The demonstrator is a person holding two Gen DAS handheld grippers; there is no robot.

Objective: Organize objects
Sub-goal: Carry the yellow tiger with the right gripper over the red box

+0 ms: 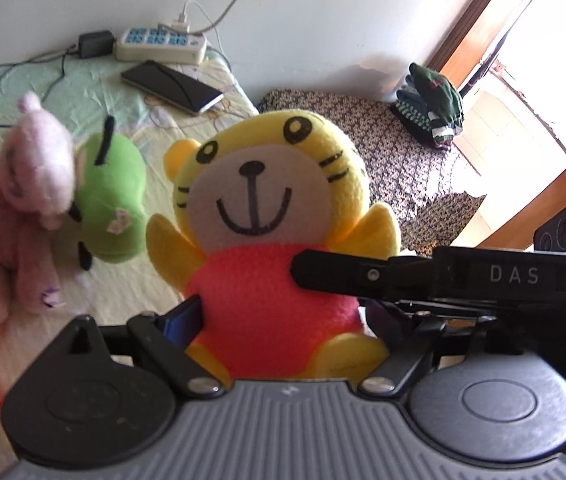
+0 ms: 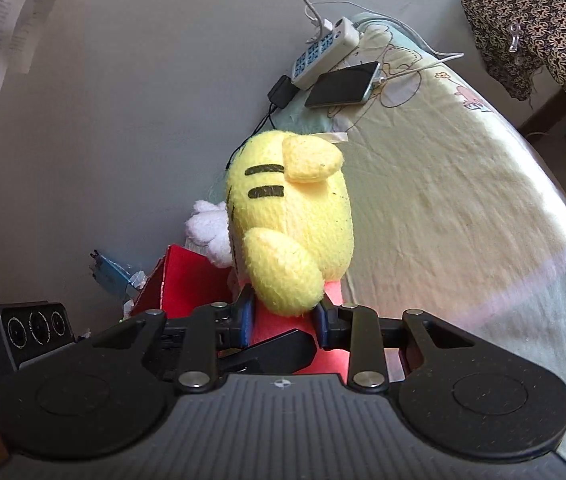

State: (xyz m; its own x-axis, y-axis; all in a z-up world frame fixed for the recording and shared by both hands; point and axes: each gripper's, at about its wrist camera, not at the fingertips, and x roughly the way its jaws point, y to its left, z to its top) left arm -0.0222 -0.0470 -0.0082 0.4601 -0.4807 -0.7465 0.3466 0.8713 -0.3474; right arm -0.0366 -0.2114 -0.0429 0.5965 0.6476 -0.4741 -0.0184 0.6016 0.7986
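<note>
A yellow tiger toy (image 1: 267, 216) in a red shirt is held at the centre of both frames, pinched at its body by the left gripper (image 1: 279, 320) and likewise clamped by the right gripper (image 2: 283, 316). At the left of the left frame, a pink bear (image 1: 23, 200) and a green toy (image 1: 115, 200) are seen on the bed sheet (image 1: 187, 128). A phone (image 1: 171, 86) and a power strip (image 1: 161, 44) are seen at upper centre.

You are in a home bedroom. A bed (image 1: 187, 120) with a pastel cartoon-print sheet runs along a plain wall; at upper left of the left wrist view a power strip (image 1: 161, 44), a charger (image 1: 95, 44) and a phone (image 1: 171, 86) lie on it. Soft toys (image 1: 95, 184) sit at left, folded clothes (image 1: 431, 108) on a patterned cover at right, beside a sunlit wooden doorway (image 1: 483, 20).
</note>
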